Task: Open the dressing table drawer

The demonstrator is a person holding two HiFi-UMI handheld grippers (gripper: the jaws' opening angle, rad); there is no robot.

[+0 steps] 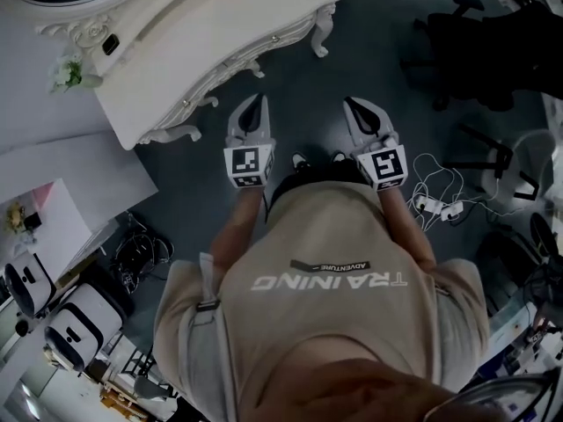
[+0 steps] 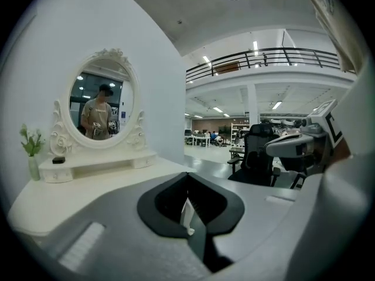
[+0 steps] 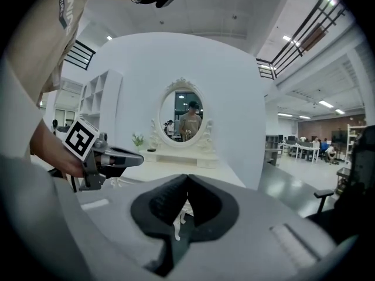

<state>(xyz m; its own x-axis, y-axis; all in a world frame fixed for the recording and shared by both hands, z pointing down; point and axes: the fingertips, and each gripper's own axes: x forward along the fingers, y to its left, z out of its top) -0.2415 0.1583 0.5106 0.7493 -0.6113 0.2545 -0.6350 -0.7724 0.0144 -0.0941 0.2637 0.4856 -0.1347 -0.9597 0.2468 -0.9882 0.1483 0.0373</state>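
Left gripper and right gripper side by side, both jaws pressed together on nothing, white dressing table just ahead and leftward, untouched, its drawer front facing them, oval mirror beyond

The person stands with the left forearm and the right forearm held out ahead of the chest, a gripper in each hand. The left gripper and the right gripper sit side by side, apart from each other, both pointing forward and tipped slightly down. The left gripper's jaws are pressed together with nothing between them. The right gripper's jaws also meet at the tips and are empty.
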